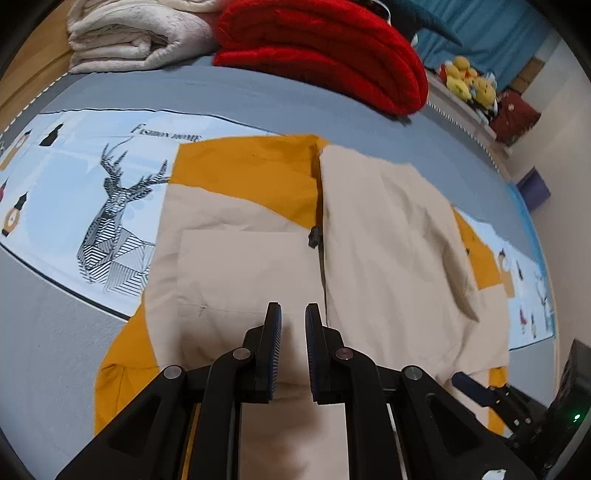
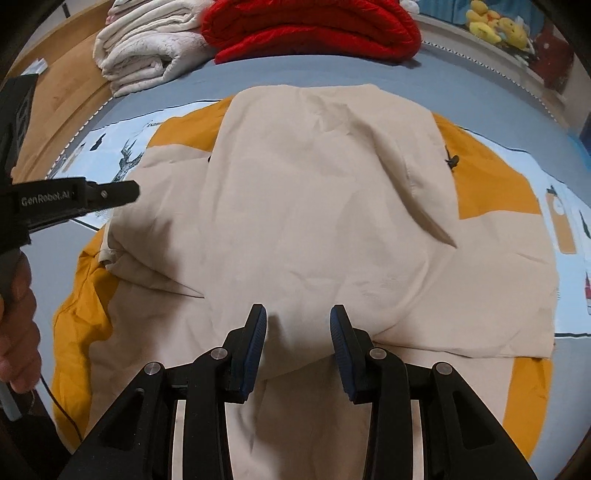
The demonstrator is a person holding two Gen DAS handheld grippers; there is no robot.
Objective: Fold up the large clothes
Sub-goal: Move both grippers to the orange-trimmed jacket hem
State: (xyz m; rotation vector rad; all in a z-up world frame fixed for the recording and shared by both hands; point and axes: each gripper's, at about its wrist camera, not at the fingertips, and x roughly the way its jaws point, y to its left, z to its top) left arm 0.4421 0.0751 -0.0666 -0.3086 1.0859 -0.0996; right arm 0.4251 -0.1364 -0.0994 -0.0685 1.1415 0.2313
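On the bed (image 1: 258, 92), over the printed sheet (image 1: 74, 177) with its line-drawn deer (image 1: 114, 218), a beige and mustard jacket (image 1: 240, 258) lies spread out, one beige panel already folded across its middle. The left wrist view cuts off the jacket's near hem beneath the left tongs (image 1: 293, 314), and the garment's right edge is blurred where it runs toward the rim. The left tongs hover over a square beige pocket (image 1: 243, 269); their pads stand a narrow gap apart with no cloth between them, so they are slightly open and hold nothing. A dark zipper pull (image 1: 314, 236) sits beside the centre seam; only this view shows the pocket clearly.

In the right wrist view the folded panel (image 2: 325, 206) covers the jacket's centre and hides the seam and pocket entirely. At the left edge the other tool (image 2: 122, 192) reaches in over the garment's edge, its tips seen side-on, the person's hand (image 2: 16, 314) partly out of frame below. The right tongs (image 2: 298, 317) hang wide open over the beige cloth, gripping nothing; whether their pads touch the fabric cannot be told.

At the far end of the bed a folded cream blanket (image 2: 144, 55) lies left of a folded red blanket (image 2: 314, 29), both cropped by the lens rim. Yellow plush toys (image 1: 469, 81) sit beyond, too small to make out.
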